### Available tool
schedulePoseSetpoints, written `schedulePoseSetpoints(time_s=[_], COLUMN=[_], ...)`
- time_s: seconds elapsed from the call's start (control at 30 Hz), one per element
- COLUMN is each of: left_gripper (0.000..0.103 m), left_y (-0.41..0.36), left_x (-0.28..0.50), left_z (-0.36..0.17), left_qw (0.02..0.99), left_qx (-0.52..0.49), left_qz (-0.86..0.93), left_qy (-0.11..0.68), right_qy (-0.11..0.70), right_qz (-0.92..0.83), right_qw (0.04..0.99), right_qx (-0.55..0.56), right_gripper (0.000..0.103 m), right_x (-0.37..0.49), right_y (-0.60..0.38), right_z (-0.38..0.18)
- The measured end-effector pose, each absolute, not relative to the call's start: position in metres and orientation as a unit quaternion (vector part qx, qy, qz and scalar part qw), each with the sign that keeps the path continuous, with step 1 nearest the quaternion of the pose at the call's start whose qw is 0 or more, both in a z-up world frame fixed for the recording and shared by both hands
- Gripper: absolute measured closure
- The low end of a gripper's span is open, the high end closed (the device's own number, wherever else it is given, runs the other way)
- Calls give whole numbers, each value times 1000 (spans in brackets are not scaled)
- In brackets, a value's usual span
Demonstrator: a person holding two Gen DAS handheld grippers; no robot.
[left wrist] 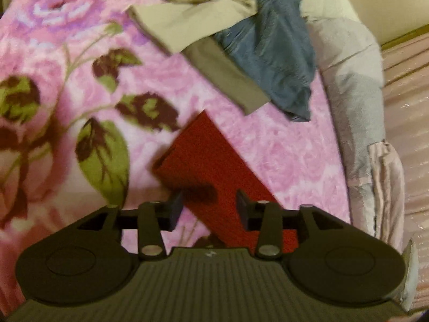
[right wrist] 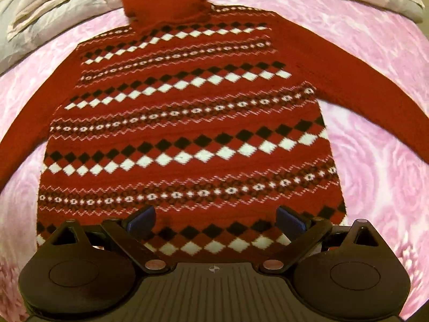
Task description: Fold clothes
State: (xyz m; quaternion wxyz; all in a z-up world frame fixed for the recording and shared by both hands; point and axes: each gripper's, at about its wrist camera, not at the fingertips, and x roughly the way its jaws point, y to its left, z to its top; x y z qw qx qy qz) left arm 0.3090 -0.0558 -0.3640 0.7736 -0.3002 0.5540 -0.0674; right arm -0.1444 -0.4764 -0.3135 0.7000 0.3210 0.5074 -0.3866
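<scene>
1. Sweater (right wrist: 187, 123): red, w/ black/white diamond bands. Lies flat, face up, on pink floral blanket (right wrist: 375, 166). Collar at far end, hem at near end, both sleeves spread out to the sides.
2. R gripper (right wrist: 215, 224): jaws spread wide, nothing between them. Positioned over hem, near the middle; contact w/ knit cannot be told.
3. L gripper (left wrist: 209, 209): jaws parted at a medium gap, not clamped. Red sleeve (left wrist: 211, 166) runs between and under the fingers; whether pads touch it cannot be told.
4. Sleeve end points toward far side, lying flat on blanket (left wrist: 80, 80).
5. Clothes pile (left wrist: 241, 40): beige, olive, blue items, far side beyond sleeve end, apart from it.
6. Grey bedding (left wrist: 356, 94): bunched along right edge of blanket.
</scene>
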Motion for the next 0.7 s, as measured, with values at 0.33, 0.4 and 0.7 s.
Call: schedulePoseSetpoints(time_s=[0.33,0.4,0.7], left_gripper=[102,102,102], left_y=[-100,-125,-304], left_x=[299,283,106], left_z=[-324,-298,-242], left_qw=[830,815,629], left_qx=[-267,-304,-271], left_qz=[-119,-181,-536], left_qy=[475,458,493], right_qy=[484,476,420], right_qz=[-405,-413,-455], right_qw=[701,699,699], right_qx=[332,337,358], right_gripper=[4,4,4], right_x=[-184,-197,-253], right_y=[-508,-517,-555], right_z=[-308,-304,-280])
